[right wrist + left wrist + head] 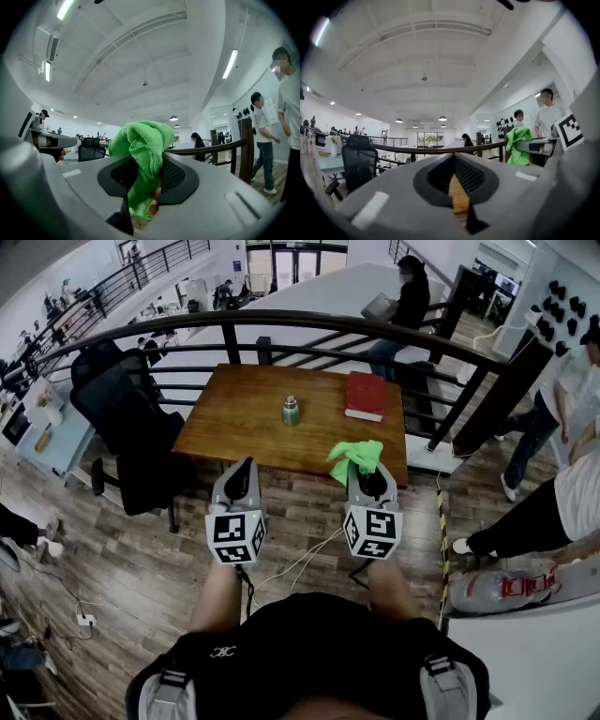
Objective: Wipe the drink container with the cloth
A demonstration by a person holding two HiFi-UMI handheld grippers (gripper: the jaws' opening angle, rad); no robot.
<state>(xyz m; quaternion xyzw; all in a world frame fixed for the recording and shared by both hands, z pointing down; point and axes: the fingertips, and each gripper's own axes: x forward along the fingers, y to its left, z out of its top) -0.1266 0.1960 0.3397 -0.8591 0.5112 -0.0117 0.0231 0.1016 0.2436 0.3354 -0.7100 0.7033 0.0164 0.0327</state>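
I stand near and I see that the wiping itself is not yet begun; the person holds both grippers in front of the near edge of the counter (pixel 234 432), well apart from the drink container (pixel 292 411). The right gripper (pixel 372 486) is closed on the green cloth (pixel 356 457); in the right gripper view the cloth (pixel 143 145) is pinched between the jaws and a thick bunch of it stands up above them. The left gripper (pixel 244 474) has its jaws pressed together and nothing is between them; the left gripper view shows only the wood of the counter through the narrow gap.

The container stands about in the middle of the counter, alone; a red book (pixel 366 396) lies to its right, near but not touching. It is upright, so its long axis is vertical, with the cap on top and the base on the wood.

I think the step in hand is the approach with the cloth. The next move, in my opinion, asks to carry the cloth forward to the side of the container; the left gripper probably must open first to steady the body, because a narrow upright bottle can tip when it is rubbed from one side.
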